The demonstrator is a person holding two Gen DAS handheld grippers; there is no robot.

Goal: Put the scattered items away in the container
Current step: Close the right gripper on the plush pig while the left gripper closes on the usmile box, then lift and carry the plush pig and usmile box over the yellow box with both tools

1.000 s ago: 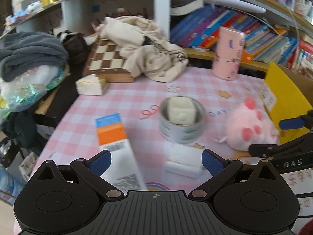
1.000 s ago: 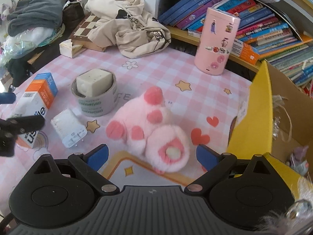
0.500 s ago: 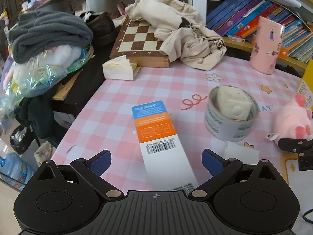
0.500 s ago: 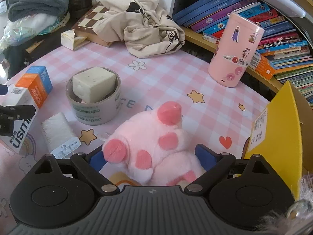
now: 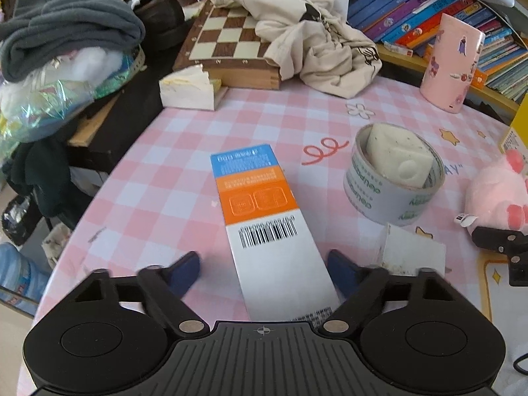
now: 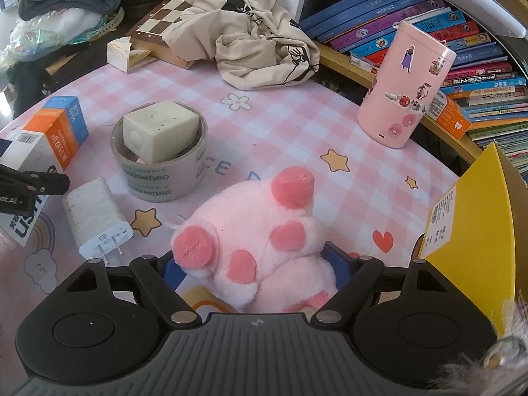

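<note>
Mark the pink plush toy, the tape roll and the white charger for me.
pink plush toy (image 6: 264,231), right wrist view, body.
tape roll (image 6: 165,181), right wrist view, outer wall.
white charger (image 6: 95,217), right wrist view, top face.

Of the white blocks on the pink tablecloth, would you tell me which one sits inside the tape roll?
The speckled off-white cube, tilted inside the grey tape roll. The white plug adapter lies flat on the cloth beside the roll.

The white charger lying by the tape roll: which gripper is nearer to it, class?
Left. The left gripper straddles the boxed carton right beside the white charger; the right gripper is closing around the pink plush, farther off.
</note>
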